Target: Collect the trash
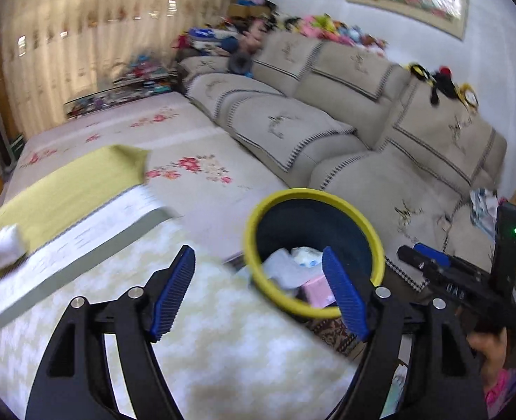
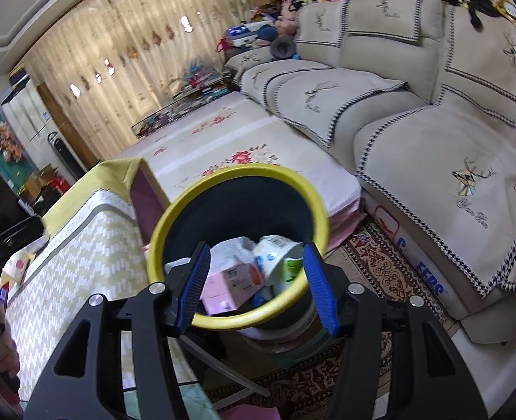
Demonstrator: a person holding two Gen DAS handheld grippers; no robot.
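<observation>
My left hand-held gripper (image 1: 258,290) is open and empty over the table (image 1: 223,350). The bin (image 1: 314,255) sits just right of it; the next trash, a white wad (image 1: 2,250), lies far left on the table. My right hand-held gripper (image 2: 256,285) hangs part-open, empty, over the bin.

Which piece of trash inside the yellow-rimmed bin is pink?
The pink box, lying at the near left of the bin, is the pink one. The crumpled wrappers behind and right of it are white with blue and green print.
</observation>
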